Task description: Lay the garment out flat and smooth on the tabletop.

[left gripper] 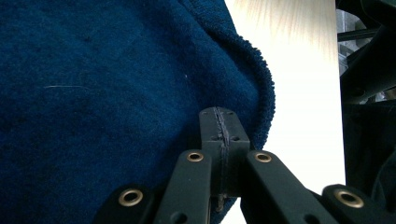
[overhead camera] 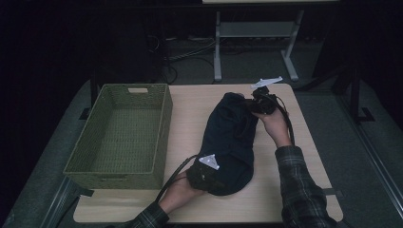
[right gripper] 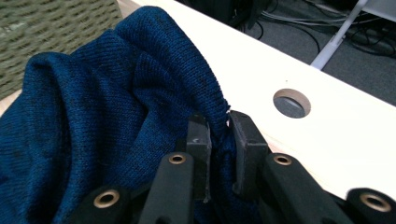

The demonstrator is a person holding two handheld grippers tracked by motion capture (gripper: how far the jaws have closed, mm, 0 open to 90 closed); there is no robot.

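Grippers clamp both ends of a dark blue knitted garment (overhead camera: 229,142) lying lengthwise on a wooden table (overhead camera: 309,156), just right of a green woven basket (overhead camera: 121,135). The left gripper (left gripper: 219,135), jaws pressed together, pinches the near edge; the right gripper (right gripper: 218,135) grips a fold of the ribbed far edge beside a round hole (right gripper: 292,102) in the tabletop.

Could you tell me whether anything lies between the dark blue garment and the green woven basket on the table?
Nothing visible does. The dark blue garment, pinched by the left tool and the right tool, lies right of the green woven basket, with bare table between them.
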